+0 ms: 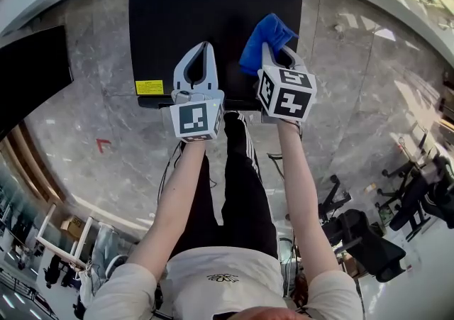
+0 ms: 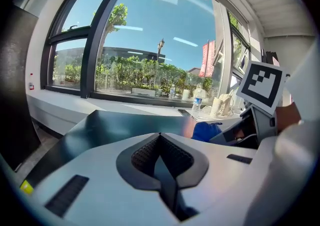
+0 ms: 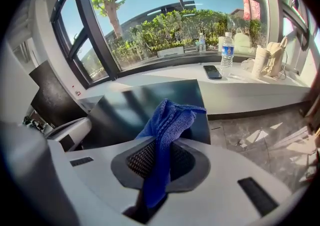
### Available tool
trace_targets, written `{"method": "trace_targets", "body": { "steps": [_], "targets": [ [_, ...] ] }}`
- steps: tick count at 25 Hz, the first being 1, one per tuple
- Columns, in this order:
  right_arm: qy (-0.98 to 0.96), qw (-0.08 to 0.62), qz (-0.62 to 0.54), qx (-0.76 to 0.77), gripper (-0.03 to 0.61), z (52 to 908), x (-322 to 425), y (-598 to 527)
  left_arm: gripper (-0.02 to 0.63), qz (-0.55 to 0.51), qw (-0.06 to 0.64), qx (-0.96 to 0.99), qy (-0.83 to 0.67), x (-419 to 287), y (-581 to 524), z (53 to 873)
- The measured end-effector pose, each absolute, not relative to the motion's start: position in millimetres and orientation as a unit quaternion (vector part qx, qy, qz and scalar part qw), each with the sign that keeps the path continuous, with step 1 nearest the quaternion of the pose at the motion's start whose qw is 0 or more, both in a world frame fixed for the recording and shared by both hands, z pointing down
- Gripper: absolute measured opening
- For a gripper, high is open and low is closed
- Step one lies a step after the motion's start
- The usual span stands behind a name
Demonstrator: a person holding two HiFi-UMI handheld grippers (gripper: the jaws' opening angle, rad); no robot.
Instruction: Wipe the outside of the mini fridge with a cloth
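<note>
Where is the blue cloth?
In the head view, the blue cloth is pinched by the right gripper, over the right side of the black mini fridge, near its front edge.

No print is legible: the yellow label (image 1: 149, 87) on the fridge (image 1: 213, 20) is too small; a red chevron (image 1: 103, 145) marks the floor (image 1: 64, 116).

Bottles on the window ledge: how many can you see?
2. The near bottle stands just right of the phone; the far bottle stands farther back, by the glass. Others may be hidden.
</note>
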State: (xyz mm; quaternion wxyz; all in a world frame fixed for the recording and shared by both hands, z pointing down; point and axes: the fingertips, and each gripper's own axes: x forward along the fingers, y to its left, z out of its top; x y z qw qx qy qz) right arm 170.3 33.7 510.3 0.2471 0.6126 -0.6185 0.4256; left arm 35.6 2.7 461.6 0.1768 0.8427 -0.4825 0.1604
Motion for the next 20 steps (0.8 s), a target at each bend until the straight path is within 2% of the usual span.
{"method": "trace_targets", "body": {
  "steps": [9, 20],
  "targets": [
    [-0.583, 0.245, 0.417, 0.653, 0.061, 509.9, 221.1, 47.2, 0.005, 0.17, 0.177, 0.845, -0.475, 45.3, 9.7, 466.7],
    [-0.558, 0.25, 0.41, 0.677, 0.061, 510.7, 245.0, 52.3, 0.005, 0.173, 0.167, 0.845, -0.478, 30.3, 0.3, 467.3]
  ]
}}
